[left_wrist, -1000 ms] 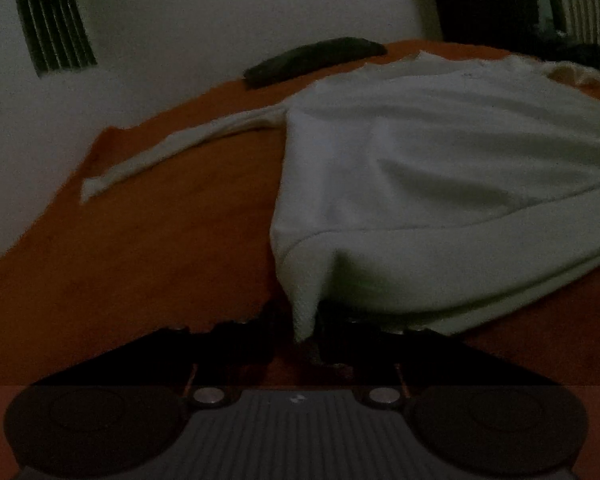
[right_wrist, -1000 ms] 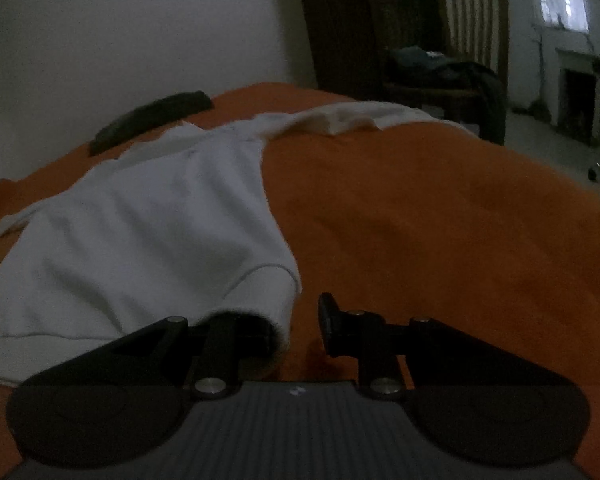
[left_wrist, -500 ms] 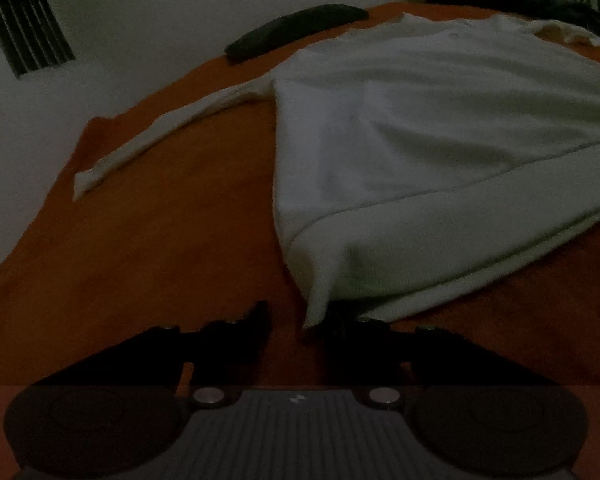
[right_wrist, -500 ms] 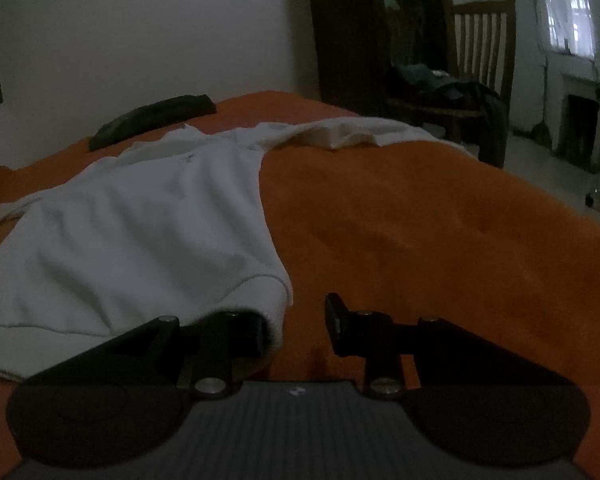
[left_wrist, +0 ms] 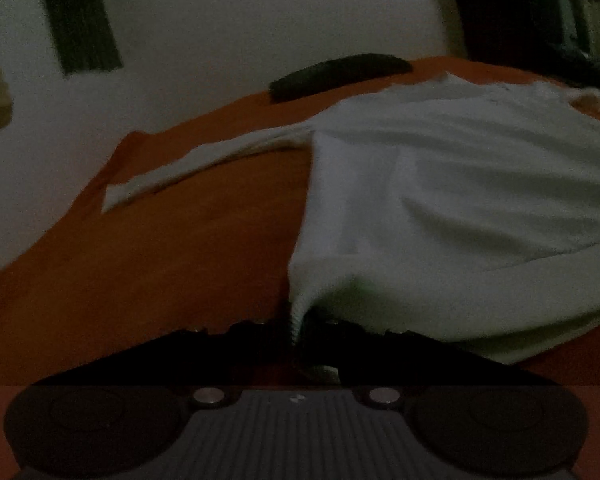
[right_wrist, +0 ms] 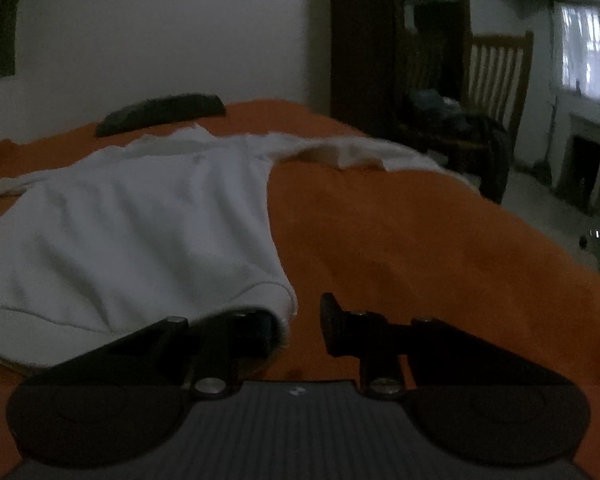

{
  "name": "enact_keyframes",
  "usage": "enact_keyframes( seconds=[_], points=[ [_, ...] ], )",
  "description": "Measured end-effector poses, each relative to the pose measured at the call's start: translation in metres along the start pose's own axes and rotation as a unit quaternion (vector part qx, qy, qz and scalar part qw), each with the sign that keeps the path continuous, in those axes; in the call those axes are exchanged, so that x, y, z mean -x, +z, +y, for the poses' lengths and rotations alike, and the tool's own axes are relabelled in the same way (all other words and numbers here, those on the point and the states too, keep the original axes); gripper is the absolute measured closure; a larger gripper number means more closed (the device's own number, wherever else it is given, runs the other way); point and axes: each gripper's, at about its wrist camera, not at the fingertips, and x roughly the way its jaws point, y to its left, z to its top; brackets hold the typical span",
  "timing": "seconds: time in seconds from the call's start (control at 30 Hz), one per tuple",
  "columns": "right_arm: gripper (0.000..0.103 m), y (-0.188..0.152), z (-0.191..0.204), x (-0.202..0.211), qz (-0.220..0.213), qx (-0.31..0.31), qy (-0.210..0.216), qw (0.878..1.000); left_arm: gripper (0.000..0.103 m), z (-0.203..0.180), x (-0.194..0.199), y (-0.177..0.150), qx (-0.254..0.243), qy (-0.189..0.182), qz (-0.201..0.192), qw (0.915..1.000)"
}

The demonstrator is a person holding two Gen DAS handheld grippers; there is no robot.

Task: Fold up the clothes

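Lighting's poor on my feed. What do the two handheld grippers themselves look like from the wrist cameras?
Both match: left gripper and right gripper have black jaws on black angled linkages with silver pivot screws, two round black discs, and a grey ribbed centre plate bearing a small white mark. No cables, hands or sleeves visible.

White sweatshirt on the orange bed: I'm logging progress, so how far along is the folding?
Nothing is folded: the white sweatshirt lies spread on the orange bedcover, both sleeves out. In hand: the left gripper is shut on one hem corner; the right gripper is closing at the other corner. Every fold remains.
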Motion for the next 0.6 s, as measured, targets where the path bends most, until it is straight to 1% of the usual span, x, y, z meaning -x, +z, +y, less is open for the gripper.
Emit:
enact_keyframes(
  seconds=[0.07, 0.17, 0.2, 0.27, 0.3, 0.37, 0.43, 0.5, 0.6],
  points=[
    [0.078, 0.001, -0.005, -0.001, 0.006, -0.014, 0.003, 1.000, 0.100, 0.007, 0.012, 0.000, 0.025, -0.009, -0.005, 0.9996],
    [0.078, 0.001, -0.005, 0.001, 0.000, -0.010, 0.005, 1.000, 0.100, 0.006, 0.034, 0.000, 0.020, -0.013, -0.020, 0.9995],
    [0.078, 0.000, -0.003, 0.002, -0.003, -0.005, 0.003, 1.000, 0.100, 0.005, 0.030, -0.004, 0.011, -0.010, -0.009, 0.9999],
    [0.078, -0.002, -0.004, 0.001, 0.006, -0.011, 0.004, 1.000, 0.100, 0.008, 0.016, -0.013, 0.019, -0.004, 0.020, 0.9996],
    [0.078, -0.003, -0.005, 0.000, 0.012, -0.016, 0.004, 1.000, 0.100, 0.009, 0.013, -0.015, 0.022, -0.005, 0.026, 0.9994],
    [0.078, -0.004, -0.010, 0.001, 0.018, -0.025, 0.005, 1.000, 0.100, 0.007, 0.018, -0.014, 0.022, -0.007, 0.019, 0.9996],
    [0.078, -0.006, -0.017, 0.004, 0.014, -0.029, 0.008, 0.999, 0.100, 0.005, 0.028, -0.009, 0.021, -0.010, 0.006, 0.9997],
    [0.078, -0.005, -0.019, 0.014, -0.006, -0.025, 0.010, 1.000, 0.100, 0.004, 0.035, -0.005, 0.014, -0.010, -0.004, 0.9998],
    [0.078, -0.007, -0.016, 0.011, 0.008, -0.013, 0.007, 1.000, 0.100, 0.008, 0.021, -0.014, 0.012, -0.006, 0.018, 0.9997]
  ],
)
